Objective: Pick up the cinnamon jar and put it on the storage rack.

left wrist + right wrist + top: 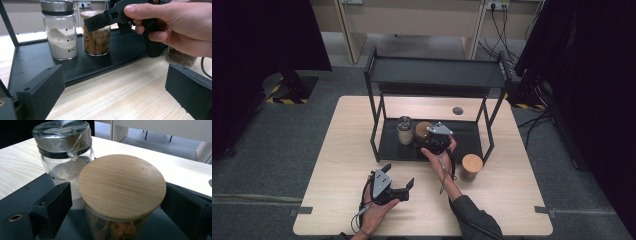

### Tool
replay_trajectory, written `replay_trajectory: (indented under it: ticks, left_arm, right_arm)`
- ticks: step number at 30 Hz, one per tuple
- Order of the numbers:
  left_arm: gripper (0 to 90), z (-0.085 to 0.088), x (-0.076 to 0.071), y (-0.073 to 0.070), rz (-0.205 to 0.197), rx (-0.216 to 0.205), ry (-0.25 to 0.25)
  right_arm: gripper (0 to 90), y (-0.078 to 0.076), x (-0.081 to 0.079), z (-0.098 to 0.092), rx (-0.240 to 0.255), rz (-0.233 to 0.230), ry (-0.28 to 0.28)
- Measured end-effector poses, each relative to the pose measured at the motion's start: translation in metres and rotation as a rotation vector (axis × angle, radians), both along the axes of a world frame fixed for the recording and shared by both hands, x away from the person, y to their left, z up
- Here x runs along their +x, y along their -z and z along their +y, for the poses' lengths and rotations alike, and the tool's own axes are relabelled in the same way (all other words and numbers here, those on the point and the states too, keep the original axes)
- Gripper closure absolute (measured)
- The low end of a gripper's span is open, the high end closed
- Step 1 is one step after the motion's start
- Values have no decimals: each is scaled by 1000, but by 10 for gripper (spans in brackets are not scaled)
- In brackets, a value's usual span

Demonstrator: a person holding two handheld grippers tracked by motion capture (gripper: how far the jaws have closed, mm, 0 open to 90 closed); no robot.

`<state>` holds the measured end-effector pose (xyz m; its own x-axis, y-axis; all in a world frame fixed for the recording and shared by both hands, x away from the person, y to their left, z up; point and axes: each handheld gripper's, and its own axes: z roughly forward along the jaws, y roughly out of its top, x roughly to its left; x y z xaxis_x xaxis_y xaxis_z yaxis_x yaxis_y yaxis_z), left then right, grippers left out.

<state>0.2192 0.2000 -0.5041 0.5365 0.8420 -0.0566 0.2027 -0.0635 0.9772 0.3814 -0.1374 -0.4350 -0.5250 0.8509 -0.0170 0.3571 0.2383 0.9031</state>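
On the lower shelf (462, 145) of a black rack stand two glass jars. The pasta jar (122, 187) has a round wooden lid, and it stands between the jaws of my right gripper (115, 205). Both pads sit a little off its sides, so the gripper is open. Just left of it is a jar of white powder (65, 152) with a metal lid. In the high view my right gripper (428, 140) reaches over the shelf to the pasta jar (423, 131). My left gripper (399, 185) hovers open and empty over the table's front.
A third wooden-lidded jar (471, 166) with dark contents stands on the table right of the rack. The rack's upper shelf (437, 72) overhangs the jars. A small dark disc (457, 110) lies on the table behind the rack.
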Motion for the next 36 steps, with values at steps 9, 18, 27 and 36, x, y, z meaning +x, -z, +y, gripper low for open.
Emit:
replay_trajectory:
  ticks: [9,18,27,36]
  left_arm:
    - [18,0,0,0,0,0,0]
    - [19,0,0,0,1,-1,0]
    - [19,0,0,0,0,0,0]
    - [18,0,0,0,0,1,0]
  right_arm:
    - [67,-8,-11,-7,44,3,3]
    - [66,-14,-22,-13,52,-5,-14]
    - [65,-18,-30,-23,76,8,-47]
    - [65,-21,-41,-25,89,6,-87]
